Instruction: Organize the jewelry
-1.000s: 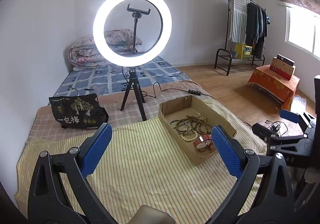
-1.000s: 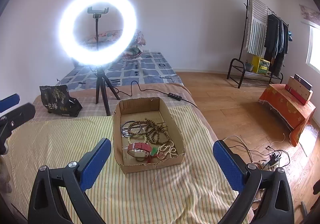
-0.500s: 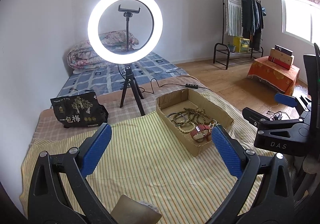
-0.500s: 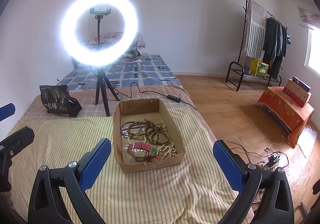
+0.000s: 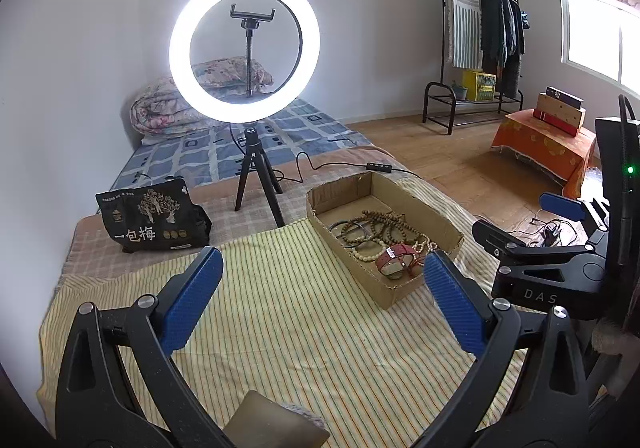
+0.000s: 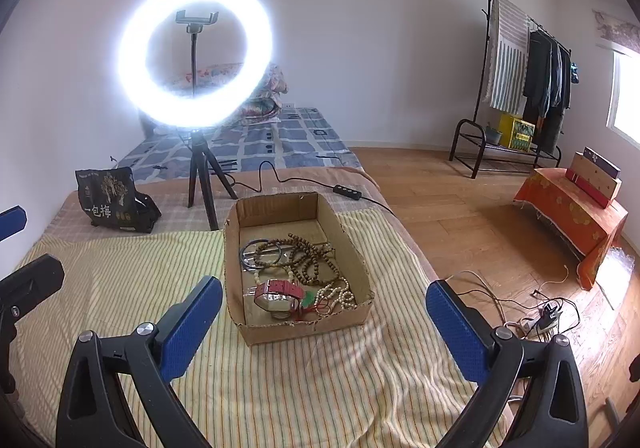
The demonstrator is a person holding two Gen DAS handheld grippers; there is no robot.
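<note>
Two grippers hover above a bed covered by a striped yellow blanket (image 6: 120, 288), each pointing forward toward the far wall with its blue-padded fingers spread wide and nothing between them.

Near the blanket's far left corner, a black printed bag (image 5: 154, 218) leans on the checked sheet beyond the blanket's far edge. Just right of it stands a lit ring light (image 5: 244, 48) on a small black tripod (image 5: 256, 184), its cable trailing right along the sheet.

The left gripper (image 5: 322, 296) hangs over the middle of the blanket, level and released. A cardboard tray (image 5: 444, 222) sits ahead and to the right of its jaws, near the blanket's right edge, with the tray's near corner close to the right fingertip in that view. Inside the tray lies a tangle of brown bead bracelets (image 5: 384, 226), a dark bangle (image 5: 350, 234), pale beads and a red watch (image 5: 396, 258) at the near end.

The right gripper (image 6: 324, 312) is held level over the blanket's right part, jaws apart. In its view the cardboard tray (image 6: 236, 248) lies straight ahead, between the two fingers and beyond their tips, untouched. The red watch (image 6: 280, 290) lies nearest the jaws, the bead bracelets (image 6: 308, 256) behind it.

Beyond the bed's right edge is a wooden floor, with a clothes rack (image 6: 520, 88) against the far wall.
</note>
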